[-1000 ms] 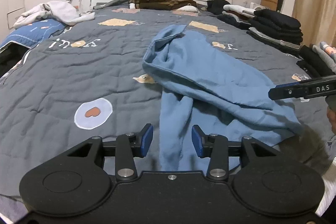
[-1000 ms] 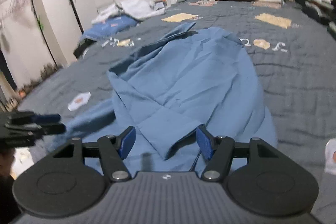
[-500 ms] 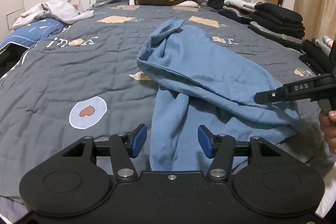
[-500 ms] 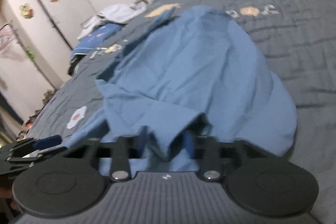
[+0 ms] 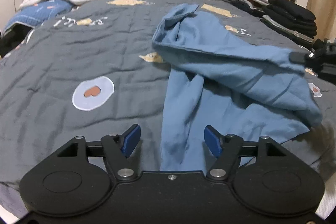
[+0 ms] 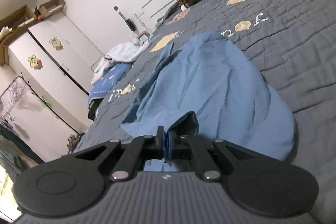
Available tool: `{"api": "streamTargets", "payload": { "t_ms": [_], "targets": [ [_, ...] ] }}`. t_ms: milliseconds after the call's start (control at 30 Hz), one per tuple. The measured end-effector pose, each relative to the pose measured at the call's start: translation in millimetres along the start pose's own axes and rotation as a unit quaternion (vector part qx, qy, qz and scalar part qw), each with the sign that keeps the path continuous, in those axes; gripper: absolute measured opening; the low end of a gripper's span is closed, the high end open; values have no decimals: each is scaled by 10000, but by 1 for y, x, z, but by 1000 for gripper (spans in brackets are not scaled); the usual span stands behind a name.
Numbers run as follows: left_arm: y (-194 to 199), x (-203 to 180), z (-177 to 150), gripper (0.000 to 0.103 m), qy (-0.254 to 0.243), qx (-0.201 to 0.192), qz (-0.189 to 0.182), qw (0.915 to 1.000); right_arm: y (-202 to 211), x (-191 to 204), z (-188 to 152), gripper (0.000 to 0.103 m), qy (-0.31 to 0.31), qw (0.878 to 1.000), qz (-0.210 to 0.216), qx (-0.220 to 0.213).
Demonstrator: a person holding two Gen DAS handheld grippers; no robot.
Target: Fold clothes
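- Right gripper (image 6: 166, 145) was clamped on a fold of the crumpled blue cotton shirt (image 6: 210, 85).
- Left gripper (image 5: 172, 138) jaws were opening, a shirt sleeve between them, untouched.
- Sleeve end hidden behind the left gripper body.

a blue shirt (image 5: 229, 68) of soft, creased cotton lies on the grey quilted bedspread (image 5: 63, 60), loosely bunched rather than flat. its collar end (image 5: 184, 12) points toward the headboard, with a flap turned up. one sleeve (image 5: 180, 119) runs down toward the near edge of the bed as a long, wrinkled strip. the right side of the garment is lifted off the quilt into a taut ridge, its hem edge (image 6: 184, 121) folded and pinched.
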State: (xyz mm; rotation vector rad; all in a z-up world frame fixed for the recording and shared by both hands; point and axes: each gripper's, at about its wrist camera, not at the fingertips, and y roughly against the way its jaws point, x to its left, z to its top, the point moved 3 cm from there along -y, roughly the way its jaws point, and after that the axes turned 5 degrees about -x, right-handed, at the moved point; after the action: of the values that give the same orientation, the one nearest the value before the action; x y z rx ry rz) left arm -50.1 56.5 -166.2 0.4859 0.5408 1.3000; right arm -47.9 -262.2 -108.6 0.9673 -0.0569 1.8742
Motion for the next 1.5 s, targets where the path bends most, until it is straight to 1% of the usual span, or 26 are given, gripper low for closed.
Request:
{"api": "streamTargets", "payload": {
  "t_ms": [133, 233, 300, 333, 367, 400, 433, 467, 500, 600, 667, 767, 900, 967, 1100, 1200, 1367, 1500],
  "targets": [
    [-8, -1, -4, 66, 48, 116, 15, 9999, 15, -4, 14, 3, -169, 9993, 26, -345],
    [-13, -5, -6, 66, 20, 182, -1, 9998, 28, -13, 27, 2, -355, 9972, -32, -661],
    [-15, -10, -7, 57, -67, 203, -29, 9998, 36, -21, 34, 1, -468, 9955, -72, -824],
    [-16, -12, -8, 41, -104, 217, -85, 9997, 40, -25, 38, 1, -518, 9944, -116, -913],
    [-17, -13, -9, 29, -106, 256, -122, 9995, 42, -27, 40, 1, -553, 9939, -134, -949],
    [-18, -14, -10, 25, -98, 267, -137, 9995, 44, -30, 41, 1, -583, 9935, -142, -968],
    [-18, -14, -10, 19, -94, 263, -151, 9995, 43, -33, 42, 1, -616, 9940, -119, -900],
    [-18, -15, -10, 14, -86, 258, -168, 9995, 41, -34, 42, 1, -633, 9947, -93, -800],
    [-17, -15, -9, 12, -74, 249, -183, 9995, 41, -34, 41, 1, -612, 9950, -116, -782],
    [-16, -20, -9, 8, -119, 215, -159, 9996, 44, -31, 41, 1, -457, 9944, -194, -933],
    [-15, -20, -7, 4, -148, 191, -152, 9996, 49, -34, 45, 1, -612, 9921, -143, -1088],
    [-11, -13, -2, 4, -200, 81, -40, 9998, 61, -44, 53, 1, -769, 9864, -270, -1430],
    [2, 11, 7, 4, -122, -107, 232, 9996, 79, -62, 64, 1, -1022, 9759, -489, -1867],
    [9, 22, 12, 3, -107, -194, 372, 9991, 89, -70, 69, 1, -1050, 9700, -648, -2097],
    [27, 56, 26, 3, 50, -375, 826, 9959, 109, -84, 75, 1, -1158, 9582, -836, -2478],
    [45, 83, 36, 3, 214, -516, 1171, 9916, 123, -97, 75, 1, -1278, 9521, -972, -2604],
    [84, 121, 54, 3, 259, -705, 1699, 9826, 134, -113, 68, 1, -1491, 9504, -1210, -2448],
    [119, 144, 67, 3, 257, -928, 2102, 9729, 141, -107, 65, 1, -1418, 9482, -1290, -2534]
  ]
}}
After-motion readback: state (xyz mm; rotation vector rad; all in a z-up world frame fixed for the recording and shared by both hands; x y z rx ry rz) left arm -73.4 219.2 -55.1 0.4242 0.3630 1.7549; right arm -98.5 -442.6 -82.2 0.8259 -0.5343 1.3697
